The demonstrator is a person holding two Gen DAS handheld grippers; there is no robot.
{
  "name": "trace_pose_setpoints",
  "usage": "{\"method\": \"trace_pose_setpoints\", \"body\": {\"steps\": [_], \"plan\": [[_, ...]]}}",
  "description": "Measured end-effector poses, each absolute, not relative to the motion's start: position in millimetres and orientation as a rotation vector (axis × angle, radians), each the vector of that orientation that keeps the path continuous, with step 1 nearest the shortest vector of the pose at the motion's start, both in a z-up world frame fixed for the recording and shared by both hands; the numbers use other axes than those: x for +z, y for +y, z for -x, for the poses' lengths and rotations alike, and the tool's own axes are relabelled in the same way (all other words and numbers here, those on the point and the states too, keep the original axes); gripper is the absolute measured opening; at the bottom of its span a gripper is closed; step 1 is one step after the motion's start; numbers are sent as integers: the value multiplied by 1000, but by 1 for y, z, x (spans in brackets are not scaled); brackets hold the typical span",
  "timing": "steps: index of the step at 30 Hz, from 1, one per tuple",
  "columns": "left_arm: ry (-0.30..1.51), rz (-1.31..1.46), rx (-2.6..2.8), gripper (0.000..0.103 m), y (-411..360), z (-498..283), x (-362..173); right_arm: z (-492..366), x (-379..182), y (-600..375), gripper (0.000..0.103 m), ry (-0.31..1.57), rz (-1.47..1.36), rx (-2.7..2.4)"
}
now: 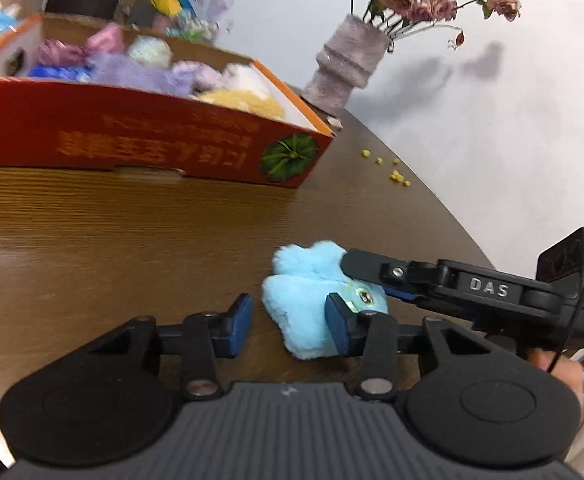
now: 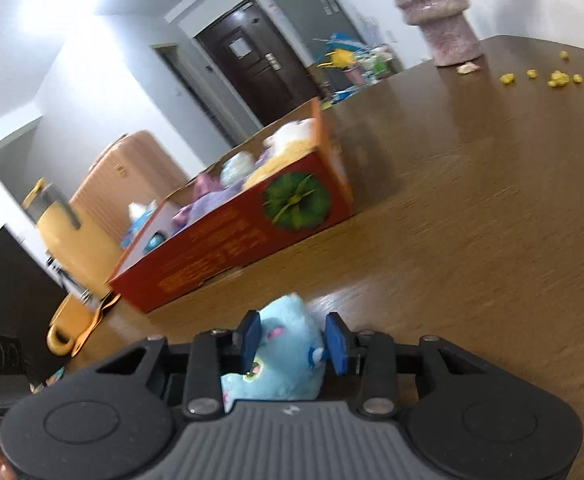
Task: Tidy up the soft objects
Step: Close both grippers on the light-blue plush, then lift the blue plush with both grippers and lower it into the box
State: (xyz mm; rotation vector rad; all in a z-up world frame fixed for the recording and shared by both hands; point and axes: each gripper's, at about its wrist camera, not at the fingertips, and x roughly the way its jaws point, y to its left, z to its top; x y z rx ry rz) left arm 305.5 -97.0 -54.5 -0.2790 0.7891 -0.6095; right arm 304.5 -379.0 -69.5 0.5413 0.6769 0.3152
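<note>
Left wrist view
Writing: "DAS" showed on the right gripper (image 1: 362,280).
Left gripper (image 1: 289,326): part open, nothing clamped; one pad touched the blue plush toy (image 1: 308,312) on the table (image 1: 131,240).

Right wrist view
Right gripper (image 2: 294,340): pads squeezed the blue plush toy (image 2: 287,344).
Red box (image 2: 251,232): writing blurred.

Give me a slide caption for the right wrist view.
Right claw straddles a blue plush toy on the wooden table, near the red box of soft toys.
</note>
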Motion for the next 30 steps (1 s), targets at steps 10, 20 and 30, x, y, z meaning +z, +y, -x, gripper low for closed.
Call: {"method": "trace_pose_setpoints", "body": {"steps": [10,20,30], "plan": [[796,355,-642,37,-92,-303,-61,-295,-64,-364,39,702,-472,390],[606,324,-702,32,-90,-315,-14,-297,-18,-365,31,551,-444,400],[502,224,-663,31,-101,-432,38,-408,28,-353,31,275,-270,400]]}}
